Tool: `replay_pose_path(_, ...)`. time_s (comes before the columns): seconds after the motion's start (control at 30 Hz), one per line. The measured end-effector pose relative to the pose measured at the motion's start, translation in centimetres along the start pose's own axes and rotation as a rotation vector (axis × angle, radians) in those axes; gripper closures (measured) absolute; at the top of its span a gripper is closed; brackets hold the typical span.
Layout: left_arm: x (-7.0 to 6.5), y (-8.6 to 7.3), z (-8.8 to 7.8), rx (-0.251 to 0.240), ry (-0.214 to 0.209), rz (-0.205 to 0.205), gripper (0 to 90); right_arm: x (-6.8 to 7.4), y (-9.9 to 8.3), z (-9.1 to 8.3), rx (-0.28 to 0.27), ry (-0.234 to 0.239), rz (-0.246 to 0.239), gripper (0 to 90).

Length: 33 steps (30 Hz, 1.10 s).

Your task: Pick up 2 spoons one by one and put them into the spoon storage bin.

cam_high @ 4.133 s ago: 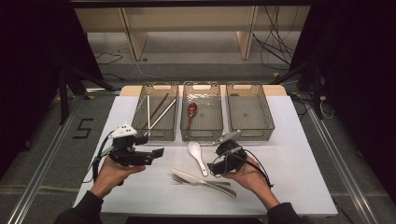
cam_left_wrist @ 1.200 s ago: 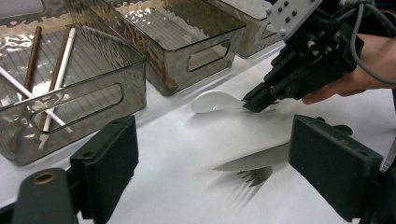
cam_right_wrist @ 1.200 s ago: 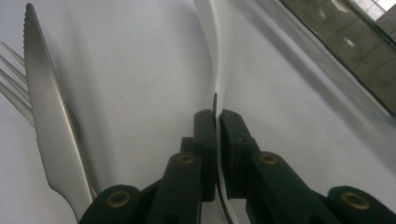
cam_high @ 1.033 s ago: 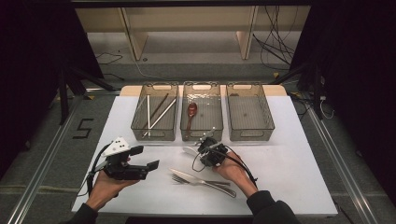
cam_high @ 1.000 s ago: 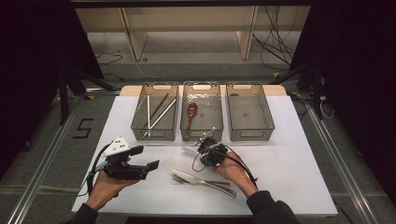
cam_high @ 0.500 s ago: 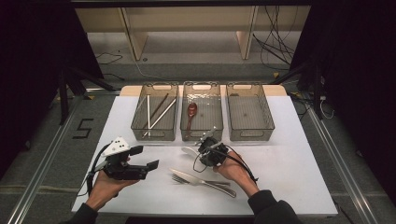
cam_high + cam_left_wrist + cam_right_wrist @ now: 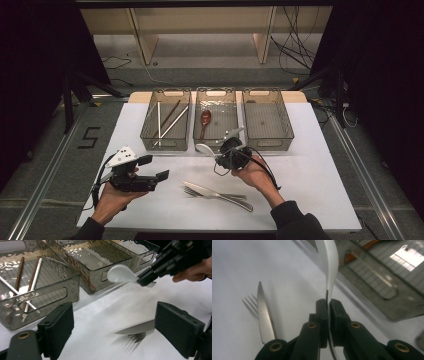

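White tabletop (image 7: 310, 165), right gripper (image 7: 218, 153) clamped on glossy white plastic spoon (image 7: 121, 273), left gripper (image 7: 159, 168) gaping empty; thin grip, could twist loose near smoky clear bins (image 7: 216, 118)

Overhead light falls brightly on the white table (image 7: 310, 175), while the surroundings sink into darkness. Glare ripples on the clear bins (image 7: 100, 260). In the right gripper view the white spoon (image 7: 329, 262) is blurred, the knife (image 7: 263, 315) casts soft shadow.
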<state>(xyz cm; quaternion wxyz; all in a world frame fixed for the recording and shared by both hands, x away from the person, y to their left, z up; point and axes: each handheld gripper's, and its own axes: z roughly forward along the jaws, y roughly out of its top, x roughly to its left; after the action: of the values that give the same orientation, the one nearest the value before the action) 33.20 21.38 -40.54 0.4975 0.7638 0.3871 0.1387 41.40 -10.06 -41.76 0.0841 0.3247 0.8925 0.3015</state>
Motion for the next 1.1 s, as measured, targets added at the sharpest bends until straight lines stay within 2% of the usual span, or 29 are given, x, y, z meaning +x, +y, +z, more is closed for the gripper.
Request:
replay_pose_path(0.23, 0.1, 0.0, -0.1, -0.014, -0.014, -0.006, 15.2, -1.5, 0.8, -2.2, -0.071, -0.022, 0.041, 86.8)
replay_pose_path(0.3, 0.2, 0.1, -0.1, -0.025, -0.040, -0.045, 15.2, -2.0, 1.0, -2.6, -0.083, -0.030, 0.055, 86.8)
replay_pose_path(0.33, 0.3, 0.1, -0.1, -0.032, -0.043, -0.049, 15.2, -2.3, 1.2, -2.7, -0.087, -0.039, 0.057, 86.8)
replay_pose_path(0.4, 0.3, 0.1, -0.2, -0.035, -0.034, -0.038, 15.2, -2.6, 1.6, -2.8, -0.090, -0.046, 0.066, 86.8)
replay_pose_path(0.73, 0.4, 0.1, -0.4, -0.061, -0.026, -0.035, 15.0, -4.7, 4.0, -3.2, -0.119, -0.095, 0.102, 86.7)
replay_pose_path(1.1, 0.2, 0.1, -0.4, -0.064, -0.022, -0.009, 13.4, -6.0, 5.7, -2.9, -0.115, -0.131, 0.138, 86.7)
